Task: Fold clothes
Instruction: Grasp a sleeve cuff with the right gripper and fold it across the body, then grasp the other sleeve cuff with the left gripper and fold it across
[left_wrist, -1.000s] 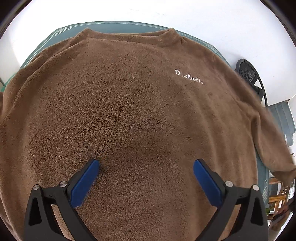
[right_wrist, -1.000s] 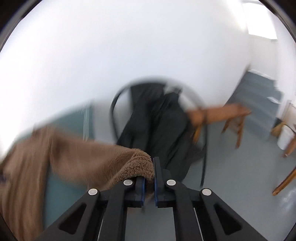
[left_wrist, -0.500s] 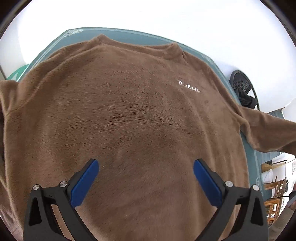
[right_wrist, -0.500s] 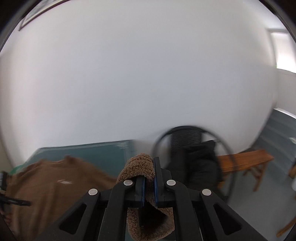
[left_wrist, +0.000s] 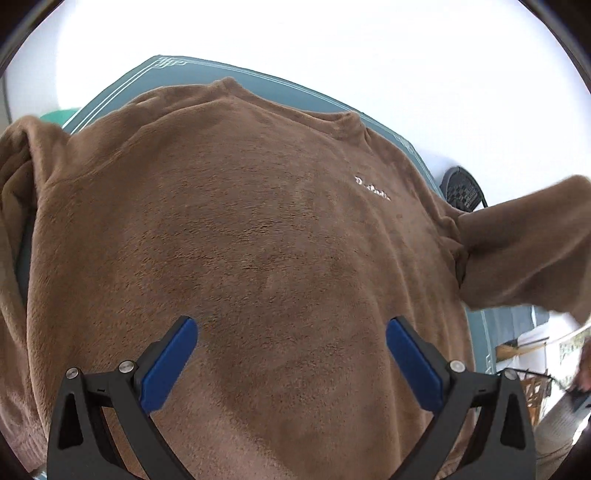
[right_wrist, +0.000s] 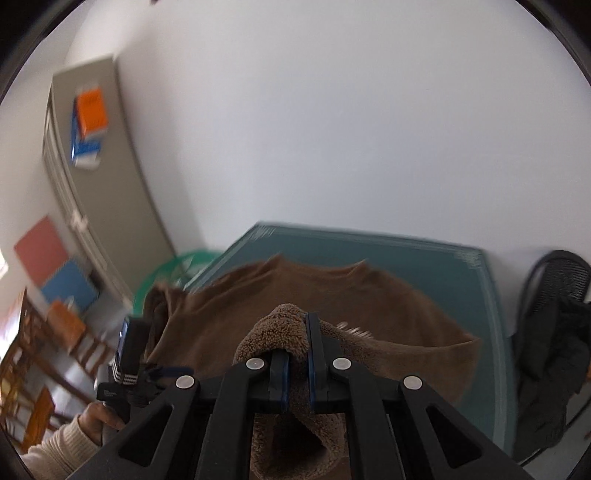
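Observation:
A brown fleece sweatshirt (left_wrist: 258, 240) lies front up on a teal table (left_wrist: 173, 70), collar at the far edge, small white lettering on the chest. My left gripper (left_wrist: 291, 332) hovers open over its lower middle, blue pads wide apart. The right sleeve (left_wrist: 524, 251) is lifted off the table at the right and blurred. In the right wrist view my right gripper (right_wrist: 297, 354) is shut on that sleeve's cuff (right_wrist: 280, 325), held above the sweatshirt (right_wrist: 295, 295). The left sleeve (left_wrist: 18, 166) is bunched at the left edge.
A black mesh chair (right_wrist: 554, 295) with a dark jacket stands right of the table (right_wrist: 424, 258). A green basket (right_wrist: 170, 269) and a grey cabinet (right_wrist: 85, 173) are at the left. A hand (right_wrist: 99, 417) holds the left gripper's body. White wall behind.
My right gripper has swung up and to the left with the sleeve cuff, from beside the chair to above the sweatshirt. The left gripper drew back a little and stayed open.

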